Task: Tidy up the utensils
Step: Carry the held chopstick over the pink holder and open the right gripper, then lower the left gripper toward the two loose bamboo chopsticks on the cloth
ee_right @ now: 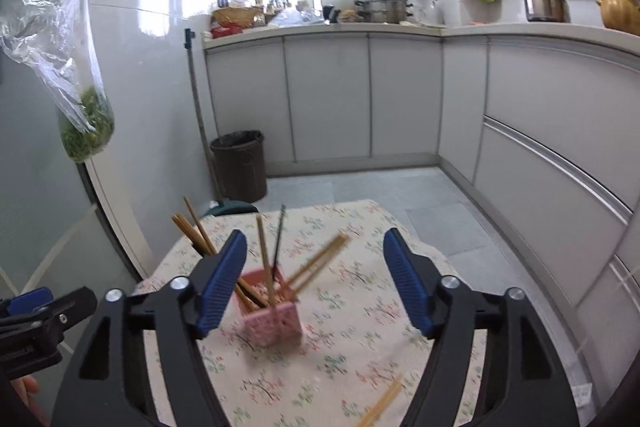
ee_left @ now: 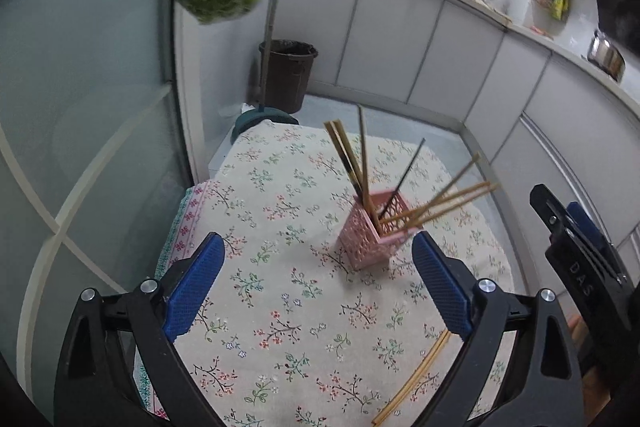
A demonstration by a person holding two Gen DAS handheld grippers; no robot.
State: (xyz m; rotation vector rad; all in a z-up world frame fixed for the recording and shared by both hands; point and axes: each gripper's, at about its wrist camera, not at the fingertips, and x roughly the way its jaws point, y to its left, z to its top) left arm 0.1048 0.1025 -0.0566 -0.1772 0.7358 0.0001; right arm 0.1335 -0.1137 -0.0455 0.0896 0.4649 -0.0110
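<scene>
left claw open, right claw marked "DAS"; pink holder

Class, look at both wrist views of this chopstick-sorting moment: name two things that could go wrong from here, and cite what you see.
1. The pink holder is narrow and tall, and its chopsticks splay far out to the sides; a bump from the open left gripper or open right gripper might tip it.
2. The loose chopsticks lie near the tablecloth edge; a careless grasp could push them off.

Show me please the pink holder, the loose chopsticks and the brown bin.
pink holder (ee_left: 362, 247): left wrist view, front wall.
loose chopsticks (ee_left: 416, 375): left wrist view, middle of the pair.
brown bin (ee_right: 240, 167): right wrist view, side.
</scene>
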